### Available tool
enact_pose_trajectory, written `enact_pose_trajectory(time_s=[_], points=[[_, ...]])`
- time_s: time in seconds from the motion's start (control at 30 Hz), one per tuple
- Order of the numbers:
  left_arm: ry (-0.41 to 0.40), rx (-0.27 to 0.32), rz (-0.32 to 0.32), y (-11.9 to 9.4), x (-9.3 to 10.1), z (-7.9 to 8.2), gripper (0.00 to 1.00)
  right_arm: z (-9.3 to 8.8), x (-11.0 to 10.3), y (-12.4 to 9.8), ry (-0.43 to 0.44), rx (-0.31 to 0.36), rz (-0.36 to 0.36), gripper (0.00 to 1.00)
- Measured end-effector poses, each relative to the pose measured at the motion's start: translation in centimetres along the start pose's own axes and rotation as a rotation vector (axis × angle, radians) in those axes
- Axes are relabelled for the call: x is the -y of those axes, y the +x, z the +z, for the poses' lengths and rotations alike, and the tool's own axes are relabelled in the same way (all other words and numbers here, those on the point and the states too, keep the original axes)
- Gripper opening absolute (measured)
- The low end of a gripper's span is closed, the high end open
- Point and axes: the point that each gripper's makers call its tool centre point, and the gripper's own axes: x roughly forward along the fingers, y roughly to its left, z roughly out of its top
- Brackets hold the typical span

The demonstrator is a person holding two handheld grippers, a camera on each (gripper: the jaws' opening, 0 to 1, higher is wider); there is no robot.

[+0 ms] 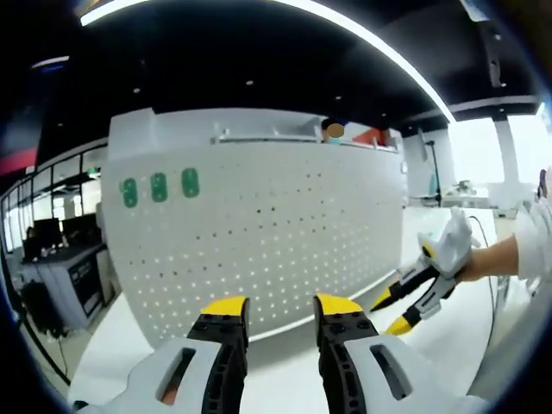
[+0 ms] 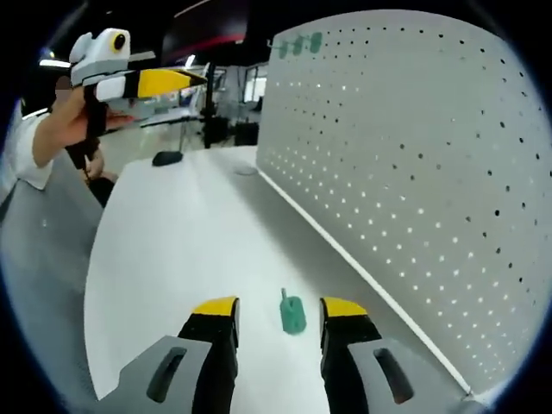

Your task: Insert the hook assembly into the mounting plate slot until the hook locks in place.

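Note:
A white perforated mounting plate stands upright on the white table; three green hooks sit in its upper left corner. In the right gripper view the plate runs along the right, with the same hooks far off. One loose green hook lies on the table just ahead of my right gripper, which is open with the hook between and slightly beyond its yellow tips. My left gripper is open and empty, facing the plate. The right gripper also shows at the right of the left gripper view.
A white table stretches leftward from the plate. A dark small object lies at its far end. The left gripper is held high by a person's hand at the upper left. Desks and monitors stand left of the plate.

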Motion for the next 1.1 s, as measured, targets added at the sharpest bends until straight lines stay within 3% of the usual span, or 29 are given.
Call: enact_pose_trajectory(time_s=[0.57,1.1], points=[[0.002,0.002,-0.028,-0.2,0.5,0.5,0.29,-0.5,0.1,2.6,-0.083,-0.149,0.003,0.12],[-0.012,0.005,-0.036,-0.2,0.4,0.7,0.26,-1.8,0.4,4.1,-0.113,-0.231,0.027,0.08]])
